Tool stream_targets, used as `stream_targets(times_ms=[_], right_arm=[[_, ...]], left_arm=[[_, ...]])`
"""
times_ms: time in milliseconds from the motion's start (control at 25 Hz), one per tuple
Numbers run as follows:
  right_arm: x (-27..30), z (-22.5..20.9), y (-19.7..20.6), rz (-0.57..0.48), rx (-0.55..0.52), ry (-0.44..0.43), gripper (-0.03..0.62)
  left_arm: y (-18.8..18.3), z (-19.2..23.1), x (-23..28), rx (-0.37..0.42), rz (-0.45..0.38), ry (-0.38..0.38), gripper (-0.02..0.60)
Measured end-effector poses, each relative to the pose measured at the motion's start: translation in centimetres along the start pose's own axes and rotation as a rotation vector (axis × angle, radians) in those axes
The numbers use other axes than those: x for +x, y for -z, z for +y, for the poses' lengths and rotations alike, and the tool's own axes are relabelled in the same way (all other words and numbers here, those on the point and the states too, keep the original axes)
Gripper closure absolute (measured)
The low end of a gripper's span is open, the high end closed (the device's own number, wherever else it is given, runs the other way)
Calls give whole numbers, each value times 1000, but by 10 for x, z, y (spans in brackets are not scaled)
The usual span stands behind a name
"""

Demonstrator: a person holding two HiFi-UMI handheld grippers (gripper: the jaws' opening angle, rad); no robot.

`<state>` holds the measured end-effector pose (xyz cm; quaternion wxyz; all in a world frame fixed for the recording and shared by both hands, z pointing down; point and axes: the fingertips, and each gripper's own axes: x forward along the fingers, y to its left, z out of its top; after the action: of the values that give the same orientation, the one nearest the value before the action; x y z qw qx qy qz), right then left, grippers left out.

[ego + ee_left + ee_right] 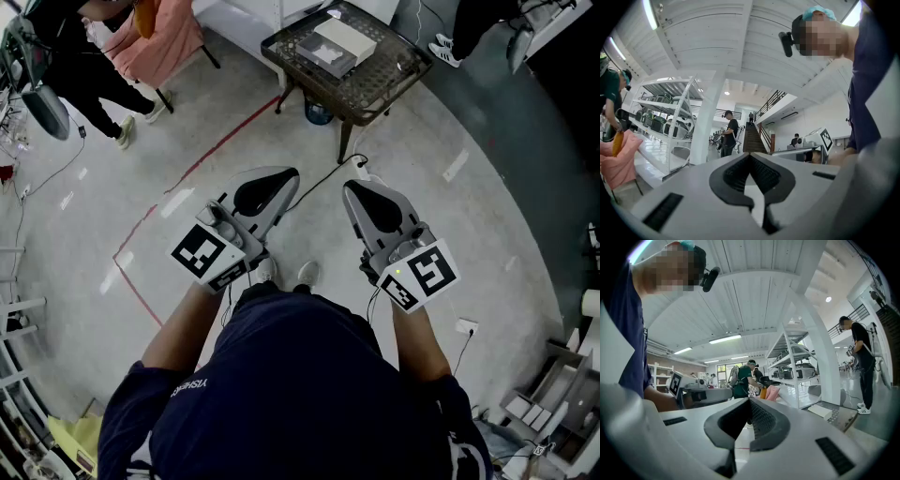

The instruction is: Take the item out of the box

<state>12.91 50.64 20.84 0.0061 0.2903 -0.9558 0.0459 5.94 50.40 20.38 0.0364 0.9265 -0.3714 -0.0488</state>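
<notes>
A small dark table (367, 94) stands on the floor ahead of me, at the top of the head view. On it lies a white box (344, 38), resting on a flat dark grey box (322, 55). The same table (843, 417) shows low at the right of the right gripper view, with the white box (819, 411) on it. My left gripper (279, 175) and right gripper (353, 187) are held side by side in front of my body, well short of the table. Both point toward it. The left gripper (750, 157) is shut and empty, and so is the right gripper (749, 402).
A chair draped in pink cloth (156, 40) stands at the far left with a person (80, 70) beside it. A red line (197, 164) and a black cable (323, 178) cross the grey floor. White shelving (799, 366) and other people (860, 357) stand around the hall.
</notes>
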Motion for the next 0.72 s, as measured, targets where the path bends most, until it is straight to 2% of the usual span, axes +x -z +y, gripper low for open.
stream_targets(times_ms=[280,440,720], right_arm=[[-2,1,1,3,0,-11,574],[0,-4,-1,-5,3,12,573],[39,-41,4,8,40,39,572]], left_arm=[[2,0,-2,-5,-8,-26,577],[3,5,-2,-14,-13,-35,577],[10,55,15,-47,-9,-52,577]])
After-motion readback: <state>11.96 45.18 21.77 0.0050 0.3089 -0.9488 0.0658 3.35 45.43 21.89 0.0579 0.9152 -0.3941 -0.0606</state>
